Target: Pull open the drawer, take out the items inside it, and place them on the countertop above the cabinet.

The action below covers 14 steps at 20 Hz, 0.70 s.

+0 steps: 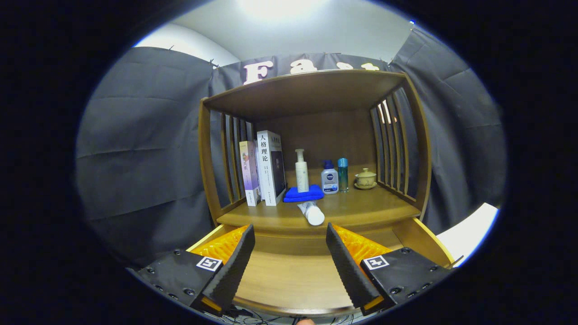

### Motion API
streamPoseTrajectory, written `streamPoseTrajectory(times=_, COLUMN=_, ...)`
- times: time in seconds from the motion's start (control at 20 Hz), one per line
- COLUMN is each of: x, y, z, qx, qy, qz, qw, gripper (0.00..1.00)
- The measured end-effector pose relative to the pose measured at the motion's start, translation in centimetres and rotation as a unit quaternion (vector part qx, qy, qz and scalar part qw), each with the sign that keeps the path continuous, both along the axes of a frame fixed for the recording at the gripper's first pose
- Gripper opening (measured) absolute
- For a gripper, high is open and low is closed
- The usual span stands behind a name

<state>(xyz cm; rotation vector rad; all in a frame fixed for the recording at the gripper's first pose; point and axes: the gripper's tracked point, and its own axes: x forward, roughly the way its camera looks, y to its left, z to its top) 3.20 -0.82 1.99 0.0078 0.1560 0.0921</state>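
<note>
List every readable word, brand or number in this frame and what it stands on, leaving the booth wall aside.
"人格理论": spine of the tall white book.
Thinner book: spine text too blurred to read.
Blue-capped bottle: the label's fine print is too small to read.
Gripper, open above the pulled-out drawer: square coded markers on both fingers, no words.

The tool point(289, 262) is a chunky two-finger thing. Both fingers point(232, 266) are black wedges with a ribbed, knurled grip face, backed by bright orange textured plastic. Each sits on a flat black base plate dotted with small dark screws, plus a little square black-and-white marker tag on top. Thin yellow strip at each finger's base, around 6 o'clock.
</note>
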Motion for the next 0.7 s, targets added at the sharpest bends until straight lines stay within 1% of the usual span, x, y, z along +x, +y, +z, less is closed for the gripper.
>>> streamPoseTrajectory(times=0.15, x=-1.8, y=0.3, z=-1.6, qx=-0.023, qy=0.002, qz=-0.003, qw=1.0, gripper=0.98)
streamPoseTrajectory(times=0.3, x=-3.1, y=0.5, z=-2.0, qx=-0.051, qy=-0.013, qz=-0.003, qw=0.999, gripper=0.98)
streamPoseTrajectory(times=0.45, x=-5.1, y=0.9, z=-2.5, qx=-0.055, qy=-0.028, qz=-0.002, qw=0.998, gripper=0.98)
streamPoseTrajectory(times=0.7, x=-7.8, y=0.4, z=-4.5, qx=-0.087, qy=-0.036, qz=-0.009, qw=0.996, gripper=0.99)
